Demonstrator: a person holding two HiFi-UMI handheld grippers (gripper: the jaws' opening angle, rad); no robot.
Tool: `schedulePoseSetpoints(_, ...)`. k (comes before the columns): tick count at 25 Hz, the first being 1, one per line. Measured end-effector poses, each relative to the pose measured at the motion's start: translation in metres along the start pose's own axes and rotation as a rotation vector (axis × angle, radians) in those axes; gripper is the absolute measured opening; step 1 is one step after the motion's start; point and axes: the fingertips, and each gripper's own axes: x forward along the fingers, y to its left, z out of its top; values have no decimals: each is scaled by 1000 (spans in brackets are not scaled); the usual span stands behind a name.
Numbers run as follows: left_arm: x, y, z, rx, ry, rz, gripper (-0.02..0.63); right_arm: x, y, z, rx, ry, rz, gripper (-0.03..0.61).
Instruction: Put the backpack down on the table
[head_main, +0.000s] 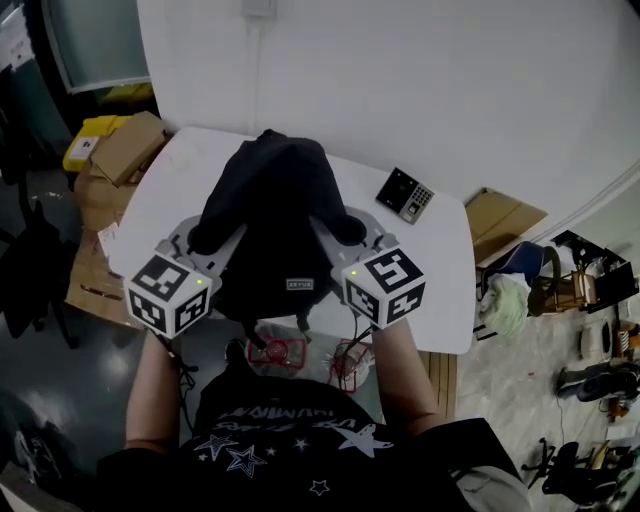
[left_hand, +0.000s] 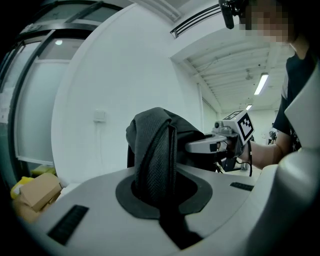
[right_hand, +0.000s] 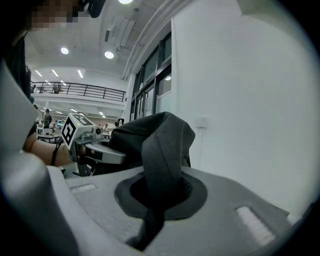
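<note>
A black backpack (head_main: 272, 215) hangs between my two grippers above the near part of the white table (head_main: 440, 270). My left gripper (head_main: 215, 245) is shut on one of its straps, a ribbed black band (left_hand: 159, 165) that runs up from between the jaws. My right gripper (head_main: 345, 245) is shut on the other strap (right_hand: 162, 160), a smooth dark band. In the head view the pack's bulk hides both sets of fingertips. Each gripper view shows the opposite gripper beyond the backpack (left_hand: 165, 135) (right_hand: 145, 137).
A small black keypad device (head_main: 404, 194) lies on the table at the right. Cardboard boxes (head_main: 125, 148) sit by the table's left end. A white wall stands behind the table. Red-framed stools (head_main: 285, 355) and the person's dark shirt are below the pack.
</note>
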Motion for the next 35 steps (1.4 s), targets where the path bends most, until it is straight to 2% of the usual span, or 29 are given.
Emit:
schedulePoseSetpoints(4, 14, 48, 1, 6, -4, -43, 38, 44, -13, 5, 13, 15, -43, 5)
schedulePoseSetpoints(9, 29, 75, 1, -5, -20, -76, 38, 67, -25, 8, 8, 32, -87, 5)
schedulePoseSetpoints(14, 32, 84, 6, 46, -24, -78, 38, 74, -27, 13, -6, 52, -120, 5)
schedulePoseSetpoints(21, 70, 152, -8, 28, -24, -114, 38, 139, -58, 3, 7, 88, -162, 5)
schedulePoseSetpoints(26, 77, 169, -18, -10, -25, -119, 38, 157, -61, -2, -7, 107, -158, 5)
schedulePoseSetpoints(35, 84, 169, -25, 24, -49, -150, 40, 159, -68, -14, 48, 72, -156, 6)
